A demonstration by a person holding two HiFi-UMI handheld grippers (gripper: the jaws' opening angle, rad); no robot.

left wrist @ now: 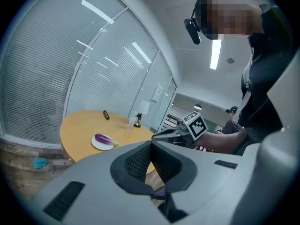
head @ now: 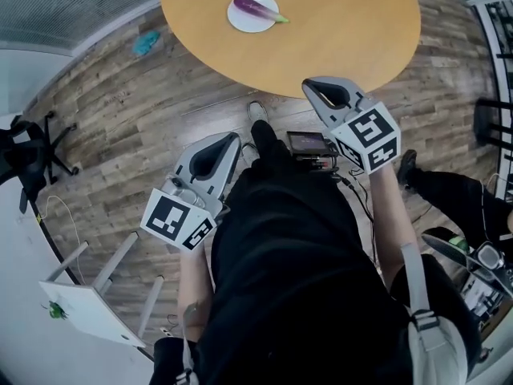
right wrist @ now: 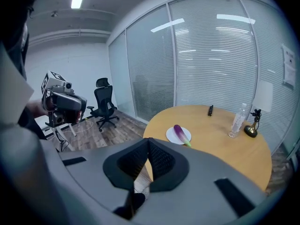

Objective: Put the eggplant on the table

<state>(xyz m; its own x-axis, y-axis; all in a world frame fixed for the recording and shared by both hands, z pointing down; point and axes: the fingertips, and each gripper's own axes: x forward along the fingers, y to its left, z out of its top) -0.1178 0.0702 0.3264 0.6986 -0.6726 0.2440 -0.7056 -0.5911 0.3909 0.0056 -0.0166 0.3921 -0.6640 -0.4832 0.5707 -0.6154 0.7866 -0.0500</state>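
Observation:
A purple eggplant (head: 256, 8) with a green stem lies on a white plate (head: 243, 21) on the round wooden table (head: 345, 30). Both grippers are well short of it, above the floor on the near side of the table. My left gripper (head: 232, 137) is shut and empty. My right gripper (head: 313, 87), near the table's edge, is also shut with nothing in it. The left gripper view has the eggplant (left wrist: 104, 138) far ahead of the left gripper (left wrist: 151, 144). Beyond the right gripper (right wrist: 149, 140), the right gripper view shows the eggplant (right wrist: 179, 131) on its plate (right wrist: 171, 136).
A water bottle (right wrist: 239, 121), a small brass stand (right wrist: 253, 126) and a dark oblong thing (right wrist: 210, 109) sit on the table's far side. A black office chair (right wrist: 104, 104) stands by the glass wall. A teal cloth (head: 146, 42) lies on the wood floor.

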